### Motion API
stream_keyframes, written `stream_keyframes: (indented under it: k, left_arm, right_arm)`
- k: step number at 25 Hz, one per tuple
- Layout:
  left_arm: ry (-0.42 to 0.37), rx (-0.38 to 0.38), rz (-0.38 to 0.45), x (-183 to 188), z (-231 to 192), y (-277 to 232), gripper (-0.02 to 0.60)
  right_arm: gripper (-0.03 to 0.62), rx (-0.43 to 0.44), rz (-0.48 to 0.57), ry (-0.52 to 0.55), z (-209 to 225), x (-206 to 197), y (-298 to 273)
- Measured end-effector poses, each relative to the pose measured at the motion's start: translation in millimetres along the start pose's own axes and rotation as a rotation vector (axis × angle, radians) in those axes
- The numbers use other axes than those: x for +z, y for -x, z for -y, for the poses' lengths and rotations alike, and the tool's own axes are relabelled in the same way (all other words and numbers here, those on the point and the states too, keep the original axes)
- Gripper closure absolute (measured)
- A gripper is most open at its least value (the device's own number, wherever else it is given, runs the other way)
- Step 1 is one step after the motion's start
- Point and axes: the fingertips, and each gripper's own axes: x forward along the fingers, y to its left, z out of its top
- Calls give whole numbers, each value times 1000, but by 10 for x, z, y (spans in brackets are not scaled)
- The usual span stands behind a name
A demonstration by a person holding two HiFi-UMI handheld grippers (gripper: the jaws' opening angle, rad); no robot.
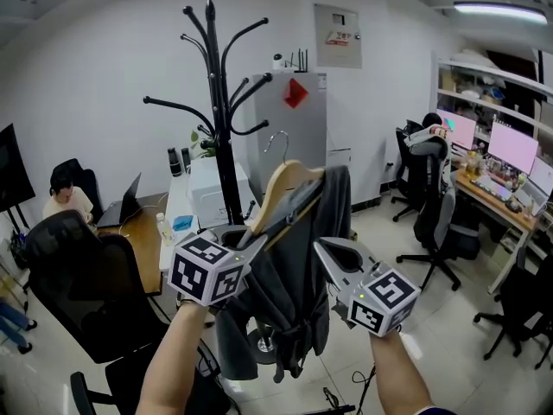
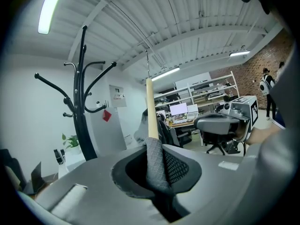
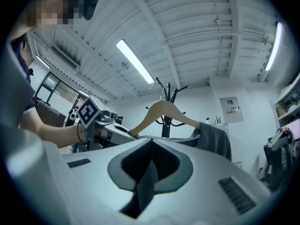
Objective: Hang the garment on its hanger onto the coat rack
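Holding: left gripper [image 1: 259, 237] clamped on hanger [image 1: 282, 185] arm, mid-frame.
Right gripper [image 1: 322, 247]: jaws pinching garment [image 1: 294, 305].
Coat rack [image 1: 221, 102]: upper left.

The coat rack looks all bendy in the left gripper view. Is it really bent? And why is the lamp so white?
Probably not: the left gripper view's wide lens bows the coat rack, and its ceiling lamp glares pure white; in the head view it stands nearly straight; the right gripper view darkens at its corners, yet the hanger looks sharp.
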Motion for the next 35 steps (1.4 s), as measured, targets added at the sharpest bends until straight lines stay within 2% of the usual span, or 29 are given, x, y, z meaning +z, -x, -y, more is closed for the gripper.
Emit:
stream_keyframes:
  k: [7, 14, 26, 35]
  left_arm:
    - [-18, 13, 6, 104, -482, -412, 537]
    - [21, 83, -35, 29, -985, -976, 537]
    - [144, 243, -127, -192, -1609, -1609, 537]
    - [244, 349, -190, -345, -1905, -1803, 537]
  right_arm:
    - [594, 9, 30, 7, 349, -44, -528]
    - [594, 87, 49, 14, 822, -182, -983]
    - [593, 229, 84, -9, 1364, -304, -1354]
    - [594, 266, 104, -44, 1661, -399, -1391]
